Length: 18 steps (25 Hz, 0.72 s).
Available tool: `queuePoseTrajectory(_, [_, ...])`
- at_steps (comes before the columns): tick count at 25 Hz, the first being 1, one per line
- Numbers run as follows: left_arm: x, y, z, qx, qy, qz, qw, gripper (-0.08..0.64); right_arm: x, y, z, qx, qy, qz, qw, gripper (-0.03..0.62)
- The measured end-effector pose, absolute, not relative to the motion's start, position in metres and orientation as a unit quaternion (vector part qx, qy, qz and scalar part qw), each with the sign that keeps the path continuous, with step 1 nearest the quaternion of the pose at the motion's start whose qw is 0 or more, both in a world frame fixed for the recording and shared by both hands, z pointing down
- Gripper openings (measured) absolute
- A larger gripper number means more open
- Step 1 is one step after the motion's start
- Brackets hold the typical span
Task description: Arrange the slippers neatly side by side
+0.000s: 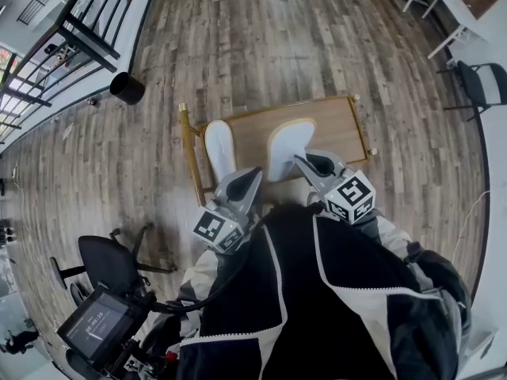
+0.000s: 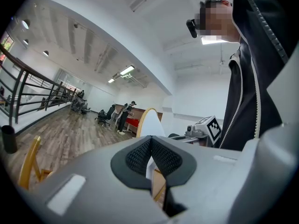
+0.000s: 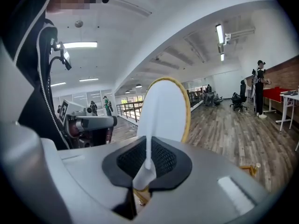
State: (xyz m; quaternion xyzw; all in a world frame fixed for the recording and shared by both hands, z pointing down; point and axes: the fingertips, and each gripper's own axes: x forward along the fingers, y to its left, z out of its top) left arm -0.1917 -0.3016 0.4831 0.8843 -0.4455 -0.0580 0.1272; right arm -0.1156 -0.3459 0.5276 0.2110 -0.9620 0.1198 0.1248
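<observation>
Two white slippers with tan rims hang over a low wooden table (image 1: pixel 337 125). My left gripper (image 1: pixel 239 180) is shut on the heel of the left slipper (image 1: pixel 219 149). In the left gripper view this slipper (image 2: pixel 152 124) stands edge-on, pinched between the black pads of the left gripper (image 2: pixel 151 160). My right gripper (image 1: pixel 301 160) is shut on the heel of the right slipper (image 1: pixel 287 145). In the right gripper view the right gripper (image 3: pixel 147 161) pinches that slipper's edge, and the slipper's (image 3: pixel 164 110) sole rises broad and upright. Both slippers point away from me, roughly side by side.
A black bin (image 1: pixel 127 88) stands on the plank floor to the far left, beside a railing (image 1: pixel 87 38). An office chair (image 1: pixel 107 264) and a screen (image 1: pixel 99 323) sit near left. A chair (image 1: pixel 482 85) and a white desk (image 1: pixel 447 2) are at far right.
</observation>
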Motion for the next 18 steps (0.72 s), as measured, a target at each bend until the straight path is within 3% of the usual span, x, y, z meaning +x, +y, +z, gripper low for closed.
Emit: queuePoseTrajectory(18, [-0.28, -0.263, 0.49, 0.854, -0.495, -0.055, 0.148, 0.015, -0.245, -0.383, 0.7, 0.203, -0.902, 0.231, 0.302, 0.028])
